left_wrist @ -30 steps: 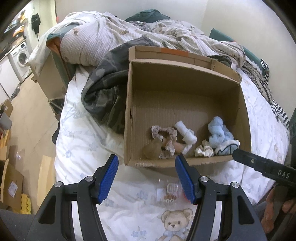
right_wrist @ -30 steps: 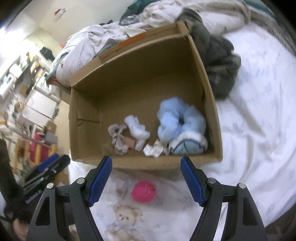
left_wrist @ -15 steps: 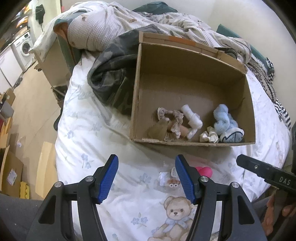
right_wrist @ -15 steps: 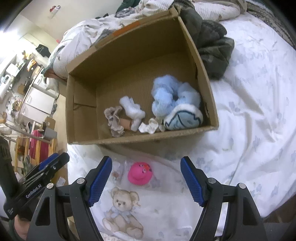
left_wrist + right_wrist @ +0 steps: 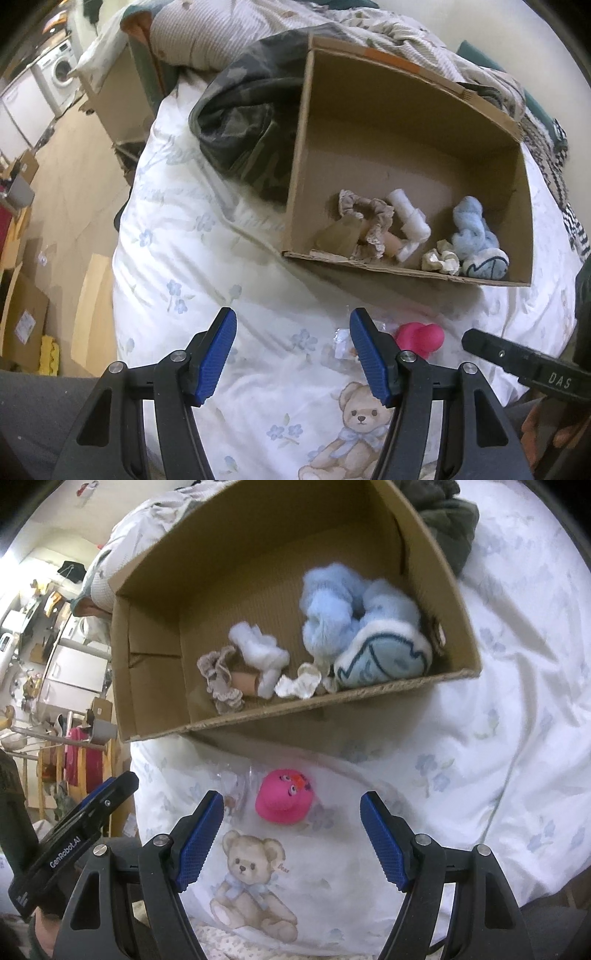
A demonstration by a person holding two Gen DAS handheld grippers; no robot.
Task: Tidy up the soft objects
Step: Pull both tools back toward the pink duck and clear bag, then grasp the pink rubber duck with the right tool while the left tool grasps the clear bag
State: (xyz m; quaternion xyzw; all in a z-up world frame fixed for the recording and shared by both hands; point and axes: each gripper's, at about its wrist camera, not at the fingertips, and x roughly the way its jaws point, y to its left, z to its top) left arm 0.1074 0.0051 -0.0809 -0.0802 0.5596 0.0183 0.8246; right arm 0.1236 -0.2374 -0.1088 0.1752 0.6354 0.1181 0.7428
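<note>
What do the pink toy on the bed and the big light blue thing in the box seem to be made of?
Pink toy: probably soft rubber or vinyl, smooth and matte, because its surface shows no fibres and has painted eyes; foam is possible.
Light blue thing: plush or fleece fabric, fuzzy, because its edge looks hairy and it folds loosely.
Box: corrugated cardboard, seen from the ragged fluted rim.
</note>
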